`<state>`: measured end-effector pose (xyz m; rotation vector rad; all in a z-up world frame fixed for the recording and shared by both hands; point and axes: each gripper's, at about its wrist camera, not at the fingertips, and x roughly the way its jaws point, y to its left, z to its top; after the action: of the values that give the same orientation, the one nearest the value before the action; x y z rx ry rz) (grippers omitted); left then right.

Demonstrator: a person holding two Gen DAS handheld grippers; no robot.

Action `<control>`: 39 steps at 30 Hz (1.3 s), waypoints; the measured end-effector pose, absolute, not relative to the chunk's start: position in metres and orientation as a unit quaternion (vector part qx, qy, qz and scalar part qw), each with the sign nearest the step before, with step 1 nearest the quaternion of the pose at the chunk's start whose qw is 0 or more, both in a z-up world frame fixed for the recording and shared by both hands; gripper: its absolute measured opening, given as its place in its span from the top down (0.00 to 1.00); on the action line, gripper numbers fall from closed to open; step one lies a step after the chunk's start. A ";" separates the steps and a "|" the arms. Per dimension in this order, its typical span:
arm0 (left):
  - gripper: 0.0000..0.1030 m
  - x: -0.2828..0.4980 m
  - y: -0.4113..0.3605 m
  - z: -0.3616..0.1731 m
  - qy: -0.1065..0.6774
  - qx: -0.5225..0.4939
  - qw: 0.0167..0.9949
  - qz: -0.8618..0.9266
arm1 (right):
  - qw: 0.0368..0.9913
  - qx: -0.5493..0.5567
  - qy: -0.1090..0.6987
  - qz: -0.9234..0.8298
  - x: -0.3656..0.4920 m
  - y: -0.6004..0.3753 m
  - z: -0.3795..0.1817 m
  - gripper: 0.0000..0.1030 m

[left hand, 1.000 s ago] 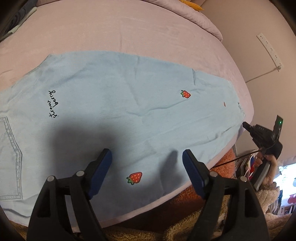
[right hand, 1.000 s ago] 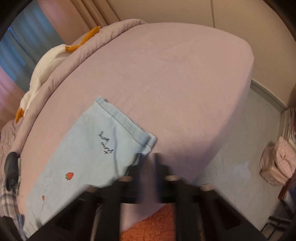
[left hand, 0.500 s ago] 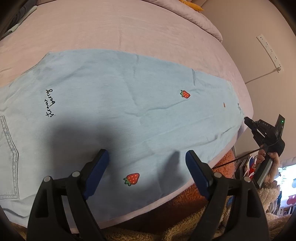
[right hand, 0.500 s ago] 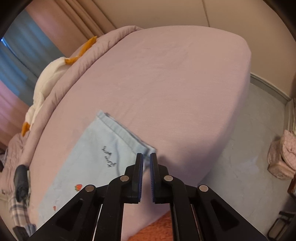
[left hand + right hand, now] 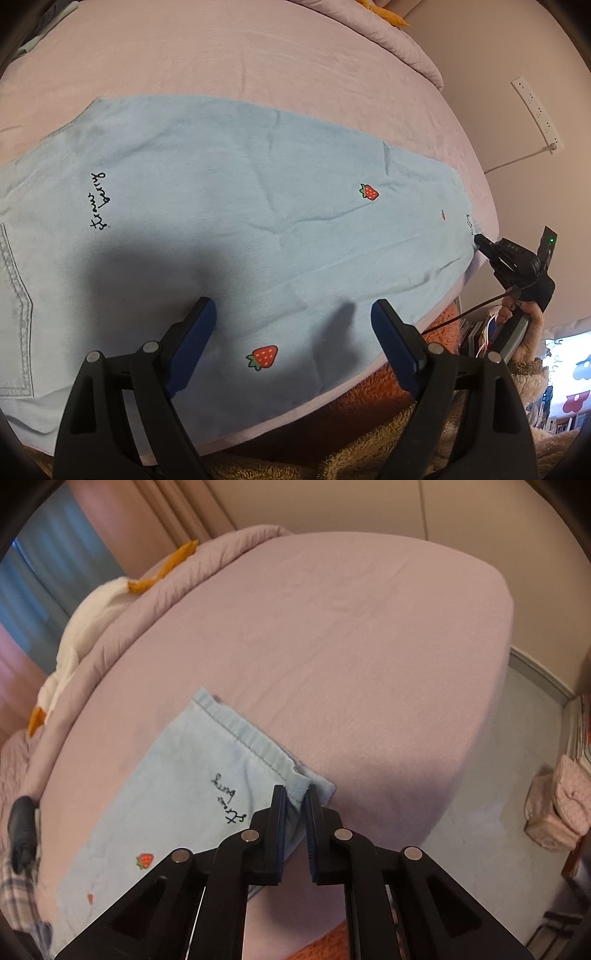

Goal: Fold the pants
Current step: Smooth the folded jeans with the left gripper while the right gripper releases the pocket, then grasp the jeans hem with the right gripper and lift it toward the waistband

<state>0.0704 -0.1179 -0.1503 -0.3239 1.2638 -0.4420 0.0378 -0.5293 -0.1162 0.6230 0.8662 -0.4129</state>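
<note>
Denim pants (image 5: 229, 206), pale, smooth on plush bedsheet (image 5: 258, 51)

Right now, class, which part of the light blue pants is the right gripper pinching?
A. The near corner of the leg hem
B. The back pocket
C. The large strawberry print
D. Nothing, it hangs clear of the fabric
A: in the right wrist view the right gripper has its jaws nearly shut with the hem corner of the pants bunched between them.

Black plastic on both: left gripper (image 5: 290, 319) and right gripper (image 5: 295, 797), blue finger pads (image 5: 192, 332), silver rivets at linkage pivots. Dark-painted nails, fuzzy beige sleeve behind right gripper handle.
</note>
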 end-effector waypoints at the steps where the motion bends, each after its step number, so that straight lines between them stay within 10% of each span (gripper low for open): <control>1: 0.16 0.071 -0.118 -0.150 0.583 -0.150 0.772 -0.204 | 0.841 0.293 0.410 -0.198 0.037 -0.529 -0.115 0.90; 13: 0.16 0.070 -0.115 -0.150 0.582 -0.154 0.771 -0.206 | 0.830 0.309 0.416 -0.208 0.032 -0.536 -0.124 0.90; 18: 0.16 0.070 -0.114 -0.148 0.581 -0.157 0.772 -0.206 | 0.828 0.322 0.407 -0.210 0.020 -0.542 -0.121 0.58; 26: 0.16 0.065 -0.094 -0.135 0.569 -0.169 0.786 -0.173 | 0.831 0.361 0.397 -0.145 0.035 -0.536 -0.141 0.58; 32: 0.16 0.056 -0.060 -0.124 0.554 -0.175 0.805 -0.121 | 0.833 0.376 0.381 -0.136 0.042 -0.533 -0.139 0.86; 39: 0.16 0.046 -0.012 -0.109 0.529 -0.185 0.827 -0.042 | 0.898 0.291 0.323 -0.065 0.041 -0.482 -0.051 0.86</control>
<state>0.0463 -0.0115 -0.1090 -0.3920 1.1235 -0.0891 0.0405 -0.4818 -0.0509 0.6032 0.6686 -0.1353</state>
